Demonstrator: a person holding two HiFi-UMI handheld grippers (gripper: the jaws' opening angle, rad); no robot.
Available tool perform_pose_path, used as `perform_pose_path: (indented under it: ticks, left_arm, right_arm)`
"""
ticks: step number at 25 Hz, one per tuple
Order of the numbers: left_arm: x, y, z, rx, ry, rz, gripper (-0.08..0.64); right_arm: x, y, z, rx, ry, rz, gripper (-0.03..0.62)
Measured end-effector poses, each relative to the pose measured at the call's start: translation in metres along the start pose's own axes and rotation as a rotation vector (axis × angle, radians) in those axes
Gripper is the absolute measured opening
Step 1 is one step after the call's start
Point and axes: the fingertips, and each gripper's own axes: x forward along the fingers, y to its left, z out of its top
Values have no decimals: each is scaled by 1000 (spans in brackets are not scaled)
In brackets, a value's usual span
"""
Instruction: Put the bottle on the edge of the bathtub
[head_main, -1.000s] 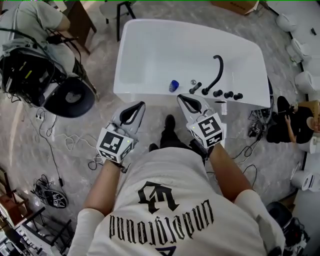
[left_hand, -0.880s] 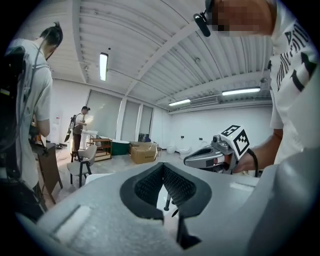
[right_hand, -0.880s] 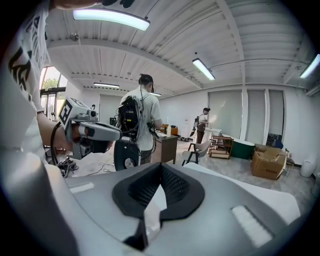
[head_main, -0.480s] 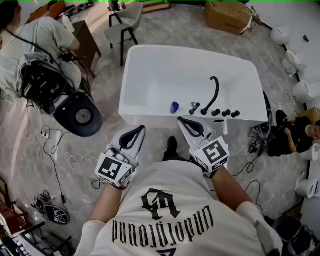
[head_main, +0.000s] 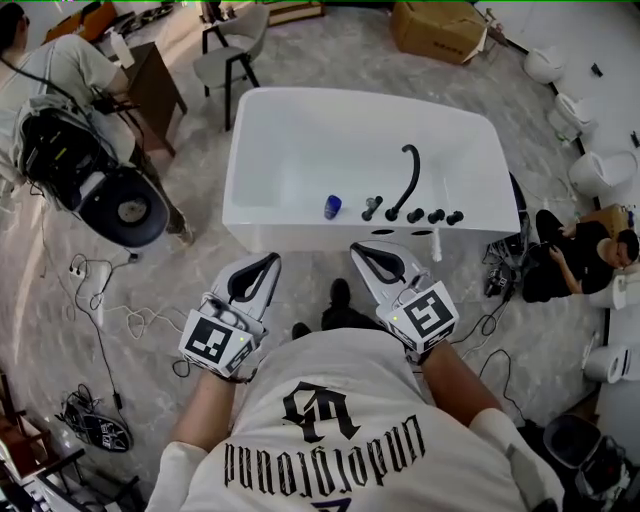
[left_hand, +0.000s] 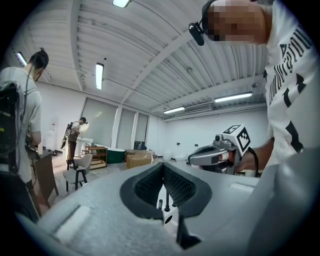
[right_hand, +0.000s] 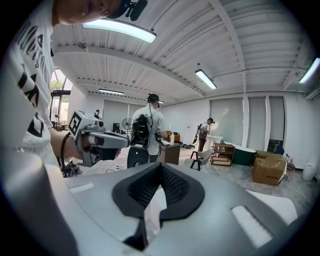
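Both tools are shut and empty: L tool (head_main: 262, 270) and R tool (head_main: 368, 258), jaws together w/ nothing btwn them in either gripper view. Vs a second ago they've drawn back from the bathtub (head_main: 280, 218); floor now shows ahead of their tips. Blue bottle (head_main: 332, 206) stands upright on the near rim, just left of the black faucet (head_main: 408, 175) and knobs (head_main: 432, 215). Task looks done, imo. Nothing blocks the way. Cables (head_main: 110, 312) lie on the floor at left, backpack wearer (head_main: 60, 120) beyond, seated person (head_main: 572, 255) at right.
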Motion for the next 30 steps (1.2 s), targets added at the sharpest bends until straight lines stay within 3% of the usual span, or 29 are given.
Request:
perform_pose_path:
  ticks: [13, 21, 30]
  left_arm:
    - [12, -65, 0, 3, 9, 74, 8]
    - [41, -159, -14, -11, 22, 108, 8]
    - [59, -299, -39, 9, 29, 151, 8]
  right_arm:
    - [-71, -9, 3, -49, -15, 56, 2]
    - [-175, -24, -32, -40, -16, 91, 2]
    - [-305, -31, -78, -26, -52, 132, 2]
